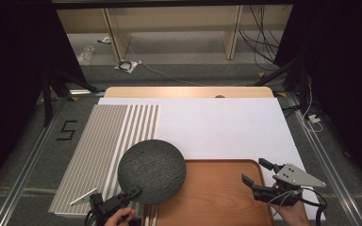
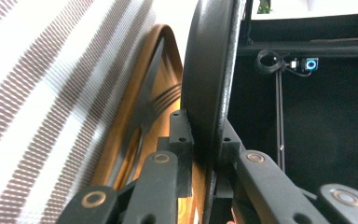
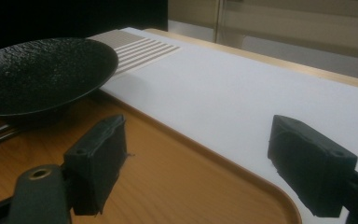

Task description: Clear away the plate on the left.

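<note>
A round black textured plate [image 1: 152, 170] hangs above the left end of the wooden tray [image 1: 217, 193]. My left gripper [image 1: 134, 193] is shut on the plate's near rim. In the left gripper view the plate [image 2: 209, 79] stands edge-on between the two pads, with the tray [image 2: 135, 121] behind it. My right gripper [image 1: 254, 172] hovers open over the tray's right end with nothing between its fingers. The right gripper view has the plate [image 3: 42, 74] at far left, lifted above the tray [image 3: 177, 186], and both pads wide apart.
A striped grey-and-white mat [image 1: 108, 146] covers the table's left side and a white sheet [image 1: 221, 127] the middle and right. Beyond the table's far edge are floor, cables and shelf legs. Metal rails run along both sides.
</note>
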`<action>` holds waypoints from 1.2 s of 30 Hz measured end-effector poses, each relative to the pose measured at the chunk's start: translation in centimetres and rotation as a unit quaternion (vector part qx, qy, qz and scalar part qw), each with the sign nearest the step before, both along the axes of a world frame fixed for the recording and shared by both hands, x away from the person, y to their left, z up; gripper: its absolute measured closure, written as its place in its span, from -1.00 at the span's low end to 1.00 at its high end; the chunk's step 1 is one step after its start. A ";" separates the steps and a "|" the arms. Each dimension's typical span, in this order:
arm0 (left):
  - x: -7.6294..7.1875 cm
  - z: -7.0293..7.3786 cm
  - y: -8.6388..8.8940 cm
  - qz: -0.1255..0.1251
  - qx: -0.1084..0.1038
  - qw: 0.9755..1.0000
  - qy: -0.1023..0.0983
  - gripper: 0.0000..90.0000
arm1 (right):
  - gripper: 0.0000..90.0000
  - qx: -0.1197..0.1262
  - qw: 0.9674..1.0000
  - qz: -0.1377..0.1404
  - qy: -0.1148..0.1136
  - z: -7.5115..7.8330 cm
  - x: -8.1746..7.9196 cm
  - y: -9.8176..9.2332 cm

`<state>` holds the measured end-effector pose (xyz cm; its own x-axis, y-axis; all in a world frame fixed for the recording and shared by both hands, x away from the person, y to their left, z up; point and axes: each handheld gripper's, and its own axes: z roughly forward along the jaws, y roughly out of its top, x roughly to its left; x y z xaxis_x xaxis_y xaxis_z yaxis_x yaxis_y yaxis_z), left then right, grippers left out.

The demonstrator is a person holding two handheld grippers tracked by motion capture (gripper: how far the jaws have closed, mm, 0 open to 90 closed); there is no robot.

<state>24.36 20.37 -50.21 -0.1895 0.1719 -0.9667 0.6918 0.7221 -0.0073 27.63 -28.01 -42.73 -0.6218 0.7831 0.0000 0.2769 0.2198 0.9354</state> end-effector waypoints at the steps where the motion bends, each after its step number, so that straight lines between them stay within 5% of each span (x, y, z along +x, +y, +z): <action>1: 0.0 0.0 -0.2 -0.004 0.000 1.000 -0.001 0.83 | -0.54 0.000 1.000 0.000 -0.001 0.0 0.0 0.0; 17: 0.5 0.1 -3.3 -0.059 0.010 0.998 0.002 0.82 | -0.54 0.002 1.000 -0.004 0.001 0.0 0.0 -0.2; 36: 0.8 -0.1 -6.6 -0.133 0.019 0.991 0.007 0.81 | -0.55 0.005 1.000 -0.005 -0.005 0.1 0.0 -0.2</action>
<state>25.14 13.78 -50.36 -0.1462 0.2542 -0.9561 0.8580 0.5136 0.0053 27.63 -28.23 -42.63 -0.6139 0.7894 0.0016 0.2693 0.2074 0.9405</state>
